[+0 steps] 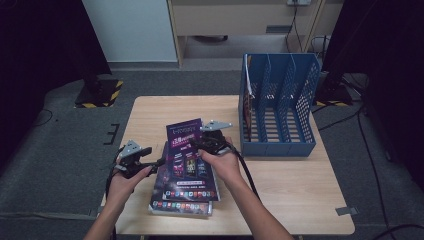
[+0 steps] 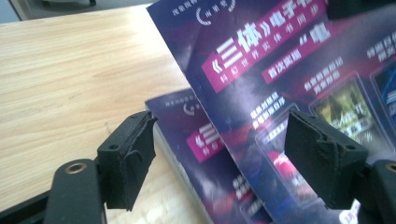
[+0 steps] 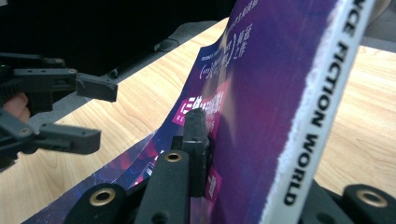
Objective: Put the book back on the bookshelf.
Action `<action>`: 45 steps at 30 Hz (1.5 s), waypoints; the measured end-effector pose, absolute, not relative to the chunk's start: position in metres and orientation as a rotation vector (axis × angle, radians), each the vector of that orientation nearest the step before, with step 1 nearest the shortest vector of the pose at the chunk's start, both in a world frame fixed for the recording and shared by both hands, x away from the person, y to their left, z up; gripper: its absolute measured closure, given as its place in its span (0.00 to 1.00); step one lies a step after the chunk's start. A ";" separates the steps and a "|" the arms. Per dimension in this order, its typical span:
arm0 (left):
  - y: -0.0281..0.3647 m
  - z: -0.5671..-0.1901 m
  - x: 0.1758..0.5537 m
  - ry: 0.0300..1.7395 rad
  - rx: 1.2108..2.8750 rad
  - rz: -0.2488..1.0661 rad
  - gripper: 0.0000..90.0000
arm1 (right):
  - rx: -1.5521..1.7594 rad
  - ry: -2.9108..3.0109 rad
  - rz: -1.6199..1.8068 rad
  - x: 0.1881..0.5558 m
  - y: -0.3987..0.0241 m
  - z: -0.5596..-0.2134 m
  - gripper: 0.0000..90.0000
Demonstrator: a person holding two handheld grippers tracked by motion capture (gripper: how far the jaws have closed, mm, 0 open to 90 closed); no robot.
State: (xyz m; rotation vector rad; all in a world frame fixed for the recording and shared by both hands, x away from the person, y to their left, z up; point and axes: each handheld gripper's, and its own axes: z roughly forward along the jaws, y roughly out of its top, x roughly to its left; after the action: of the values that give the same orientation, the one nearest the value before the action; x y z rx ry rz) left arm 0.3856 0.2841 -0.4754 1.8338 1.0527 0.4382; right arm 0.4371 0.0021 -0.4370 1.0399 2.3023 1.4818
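A purple magazine point(image 1: 184, 145) with "FICTION WORLD" on its spine point(image 3: 322, 107) is tilted up off a stack of like magazines point(image 1: 181, 204) on the wooden table point(image 1: 290, 185). My right gripper point(image 1: 199, 145) is shut on its right edge; in the right gripper view one pad point(image 3: 196, 140) presses the cover and the other jaw is hidden behind the magazine. My left gripper point(image 1: 157, 162) stands open at the magazine's left edge. In the left gripper view point(image 2: 224, 154) the raised cover point(image 2: 280, 70) crosses between the jaws, which do not press it. A lower magazine point(image 2: 205, 140) lies beneath.
A blue slotted file rack point(image 1: 285, 107) stands at the table's right rear, with a thin magazine point(image 1: 247, 107) upright in its leftmost slot. Bare tabletop lies to the left of the stack and in front of the rack. Dark floor surrounds the table.
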 end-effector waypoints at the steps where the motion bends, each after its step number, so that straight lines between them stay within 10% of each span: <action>1: 0.283 -0.477 0.387 1.056 1.828 0.432 0.25 | 1.030 2.300 1.481 0.438 0.001 -0.437 0.88; 29: 0.260 -0.511 0.391 0.978 1.930 0.245 0.21 | 0.960 2.181 1.608 0.439 -0.006 -0.415 0.90; 45: 0.259 -0.513 0.393 0.948 1.927 0.150 0.48 | 0.856 2.169 1.718 0.431 -0.005 -0.408 0.91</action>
State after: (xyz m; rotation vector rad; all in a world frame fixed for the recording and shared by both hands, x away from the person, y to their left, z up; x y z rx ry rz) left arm 0.3932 0.2594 -0.5126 1.9267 0.9482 0.1498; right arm 0.4313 -0.0047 -0.4082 0.8556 2.1691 1.7178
